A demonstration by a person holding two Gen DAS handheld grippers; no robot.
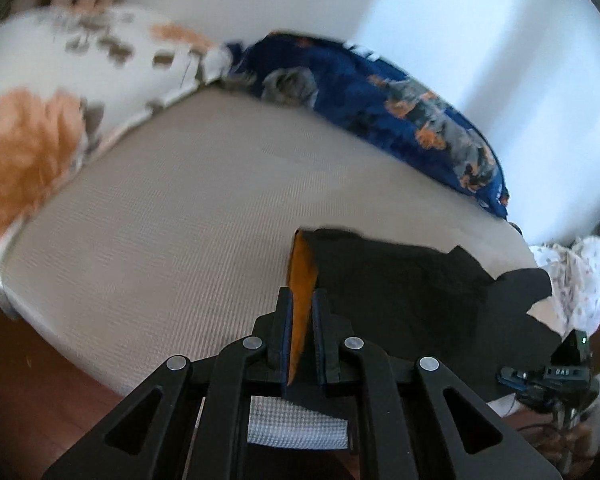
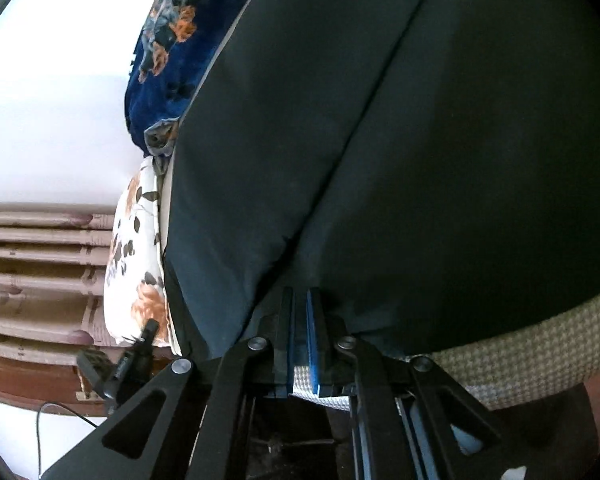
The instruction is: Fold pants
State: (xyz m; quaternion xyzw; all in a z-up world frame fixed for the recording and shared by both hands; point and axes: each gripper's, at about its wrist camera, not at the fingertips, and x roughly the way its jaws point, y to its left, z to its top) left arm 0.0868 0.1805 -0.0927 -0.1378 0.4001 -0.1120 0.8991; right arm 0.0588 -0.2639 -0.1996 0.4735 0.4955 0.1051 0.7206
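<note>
The left claw (image 1: 301,300) clamps a corner of the black pants (image 1: 400,292), pinching an orange patch (image 1: 302,276) of the fabric between its pads. The right claw (image 2: 301,300) is closed on another edge of the pants (image 2: 380,140), dark cloth gathered between its blue-lined fingers (image 2: 313,320). The pants spread over the beige woven bed (image 1: 172,220), near its edge. Beyond them lie a navy floral blanket (image 1: 380,96) and a white floral pillow (image 1: 60,80) against a pale wall (image 1: 460,20). The left view is blurred.
</note>
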